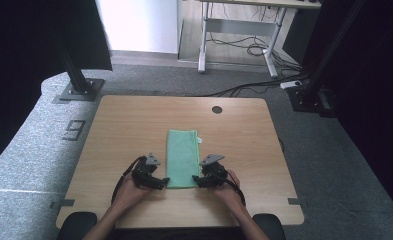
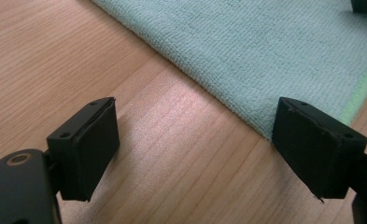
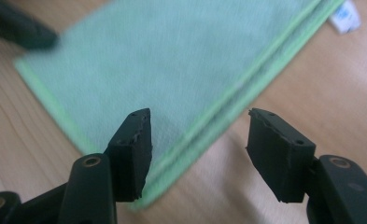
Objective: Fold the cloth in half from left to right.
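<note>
A folded light-green cloth (image 1: pixel 183 157) lies flat on the wooden table (image 1: pixel 134 125), its short end toward the person. My left gripper (image 1: pixel 160 182) rests low at the cloth's near left corner, jaws open over bare wood. In the left gripper view, the cloth (image 2: pixel 274 51) has its corner just ahead of the right-hand pad, and nothing lies between the jaws of the gripper (image 2: pixel 195 149). My right gripper (image 1: pixel 198 180) is at the near right corner. In the right gripper view its jaws stand open on either side of the stitched edge of the cloth (image 3: pixel 172 60), pads apart from the fabric, with the gripper (image 3: pixel 197 149) close above it.
A white tag (image 3: pixel 345 16) sticks out from the cloth's far right corner. A round cable hole (image 1: pixel 217 109) sits near the table's far edge. Black stand bases (image 1: pixel 79 90) flank the table on the grey carpet, and a desk frame (image 1: pixel 239 40) stands behind.
</note>
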The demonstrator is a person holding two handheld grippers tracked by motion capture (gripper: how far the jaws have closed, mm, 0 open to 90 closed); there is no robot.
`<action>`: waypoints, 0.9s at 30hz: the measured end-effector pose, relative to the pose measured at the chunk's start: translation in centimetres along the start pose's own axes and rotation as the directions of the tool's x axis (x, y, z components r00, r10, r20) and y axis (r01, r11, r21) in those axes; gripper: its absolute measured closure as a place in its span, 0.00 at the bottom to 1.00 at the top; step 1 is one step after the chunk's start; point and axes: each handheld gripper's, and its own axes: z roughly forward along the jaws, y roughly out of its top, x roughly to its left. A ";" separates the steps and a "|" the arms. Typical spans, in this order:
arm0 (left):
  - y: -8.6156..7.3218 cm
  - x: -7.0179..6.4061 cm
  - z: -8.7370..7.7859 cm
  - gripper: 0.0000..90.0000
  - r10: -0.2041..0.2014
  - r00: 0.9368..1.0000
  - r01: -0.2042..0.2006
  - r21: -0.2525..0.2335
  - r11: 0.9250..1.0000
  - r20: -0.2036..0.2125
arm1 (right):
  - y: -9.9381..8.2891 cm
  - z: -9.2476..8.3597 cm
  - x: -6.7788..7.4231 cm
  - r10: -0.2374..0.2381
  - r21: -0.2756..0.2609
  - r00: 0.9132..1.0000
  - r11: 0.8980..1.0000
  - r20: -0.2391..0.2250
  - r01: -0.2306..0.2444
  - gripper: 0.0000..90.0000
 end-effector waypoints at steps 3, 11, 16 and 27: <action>0.2 -0.1 -0.1 0.17 0.011 1.000 -0.011 -0.012 1.000 0.004 | 1.5 0.0 -1.6 0.055 -0.037 0.998 0.998 -0.002 -0.055 0.51; 2.8 1.5 0.2 0.36 -0.005 1.000 0.004 -0.104 0.995 -0.003 | 4.5 2.6 -4.7 0.079 -0.015 0.996 0.997 0.036 -0.079 0.75; 3.3 2.6 1.6 0.52 -0.023 0.999 0.019 -0.096 0.995 -0.035 | 4.8 3.8 -5.1 0.097 0.007 0.995 0.995 0.018 -0.098 0.78; 3.2 3.3 2.0 0.51 -0.066 0.997 0.062 -0.124 0.990 -0.029 | 4.9 4.4 -4.7 0.123 0.024 0.992 0.992 -0.002 -0.123 0.98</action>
